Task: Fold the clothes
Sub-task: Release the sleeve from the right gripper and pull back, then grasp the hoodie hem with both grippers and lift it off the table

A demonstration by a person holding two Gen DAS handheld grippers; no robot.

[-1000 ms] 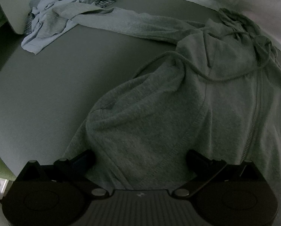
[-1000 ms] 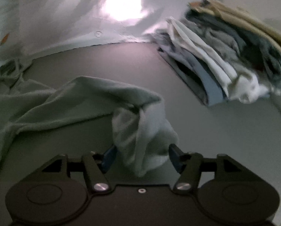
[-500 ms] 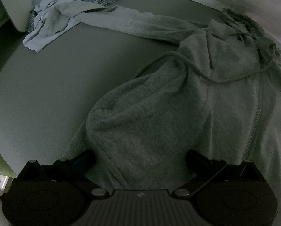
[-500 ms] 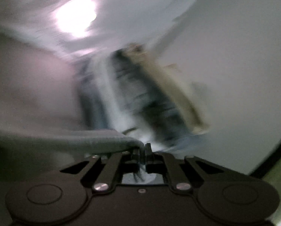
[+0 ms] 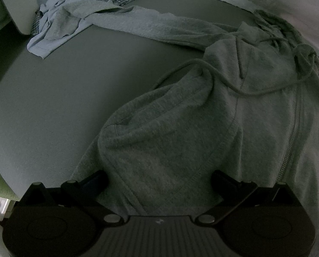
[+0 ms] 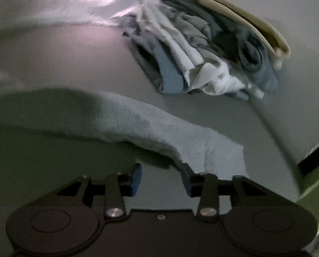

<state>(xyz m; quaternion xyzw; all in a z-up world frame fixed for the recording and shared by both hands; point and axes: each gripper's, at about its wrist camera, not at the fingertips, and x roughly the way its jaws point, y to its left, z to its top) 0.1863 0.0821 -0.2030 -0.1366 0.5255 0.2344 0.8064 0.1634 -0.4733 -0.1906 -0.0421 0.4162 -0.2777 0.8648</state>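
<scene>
Grey zip hoodie [image 5: 255, 111] lies spread on the dark grey surface [image 5: 52, 98], hood and drawstring toward the far edge, one sleeve [image 5: 159, 24] stretched away to a crumpled light-blue garment [image 5: 58, 27]. Left gripper [image 5: 159, 177] stands wide, its fingers either side of a folded sleeve bulge, pads not pressing the cloth. Right gripper [image 6: 161, 178] is partly parted and opening; nothing sits between its pads (the sleeve end [image 6: 213, 147] lies just beyond the right finger). A stack of folded clothes [image 6: 202, 49] rests farther off, apart from the sleeve. Right view is blurred.
</scene>
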